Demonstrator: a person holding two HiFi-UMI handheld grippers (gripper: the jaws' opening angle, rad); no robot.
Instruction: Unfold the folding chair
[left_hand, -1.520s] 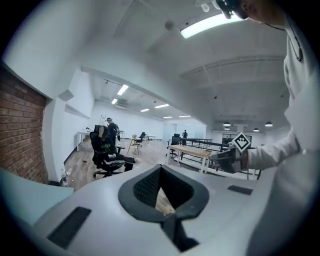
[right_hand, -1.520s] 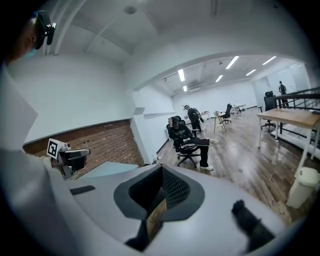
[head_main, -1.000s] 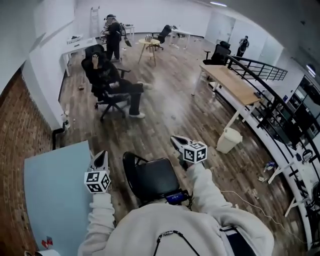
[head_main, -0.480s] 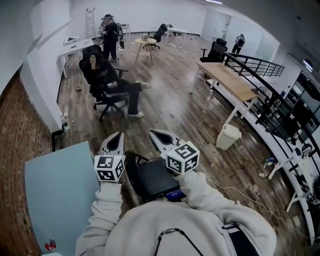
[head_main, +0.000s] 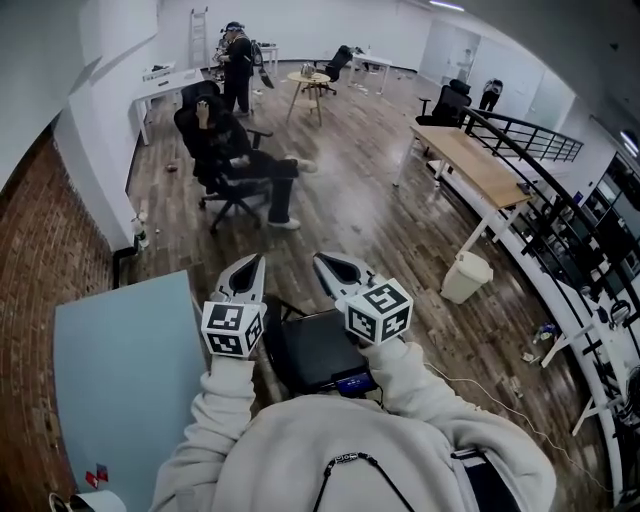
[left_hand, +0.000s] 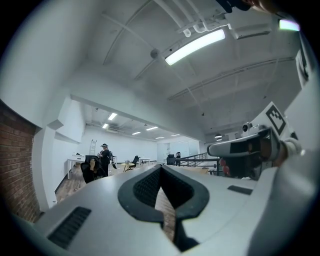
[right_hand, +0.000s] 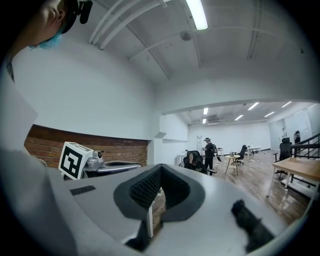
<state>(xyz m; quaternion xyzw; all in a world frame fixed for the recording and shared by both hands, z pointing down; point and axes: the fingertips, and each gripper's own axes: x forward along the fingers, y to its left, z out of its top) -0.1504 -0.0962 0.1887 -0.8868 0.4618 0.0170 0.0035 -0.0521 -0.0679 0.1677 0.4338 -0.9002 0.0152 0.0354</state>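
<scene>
While left tool (head_main: 254, 264) and right tool (head_main: 324, 263) hang closed, one chair (head_main: 312, 350) stands.

My hoodie (head_main: 340, 440) hid the near part of the chair (head_main: 312, 348). I could not see under it.

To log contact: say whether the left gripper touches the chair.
Apart. Left gripper view: the left gripper is shut on nothing, open room ahead; chair below.
</scene>
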